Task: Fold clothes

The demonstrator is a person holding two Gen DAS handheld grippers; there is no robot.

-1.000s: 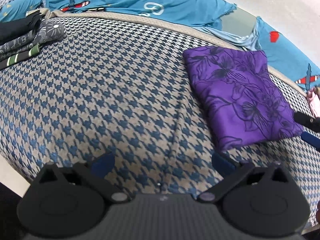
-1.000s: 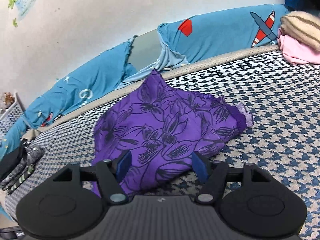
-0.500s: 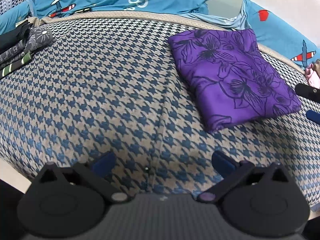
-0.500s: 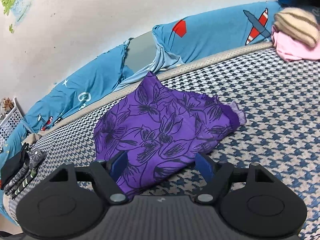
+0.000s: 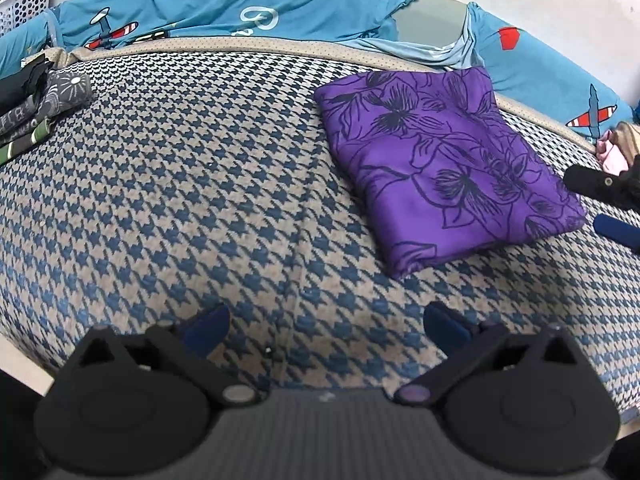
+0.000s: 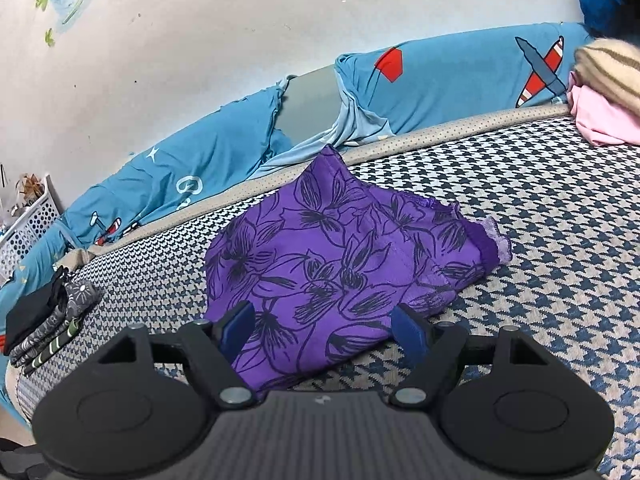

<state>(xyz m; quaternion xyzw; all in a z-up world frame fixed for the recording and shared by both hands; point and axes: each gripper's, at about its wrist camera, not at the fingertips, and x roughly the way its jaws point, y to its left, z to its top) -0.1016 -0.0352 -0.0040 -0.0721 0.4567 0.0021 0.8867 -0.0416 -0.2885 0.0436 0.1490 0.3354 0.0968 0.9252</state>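
One purple garment (image 6: 336,276) lies folded into a neat rectangle on the bed (image 5: 180,184), near the blue bedding (image 5: 224,4) at the wall. That fold looks finished, judging by its squared edges, though a frilled hem pokes out at the side away from the dark stack (image 6: 44,320). That stack of folded clothes sits well apart from the garment, at the bed's other end. A pink and striped pile (image 6: 604,92) on the opposite side of the garment may be what is left to fold.

Right hand-held gripper (image 6: 326,330) tilts down over the garment's near edge, its jaws wide and gripping nothing, the cloth lying below them. Left hand-held gripper (image 5: 326,326) points steeply at bare bed beside the garment, jaws wide, empty.
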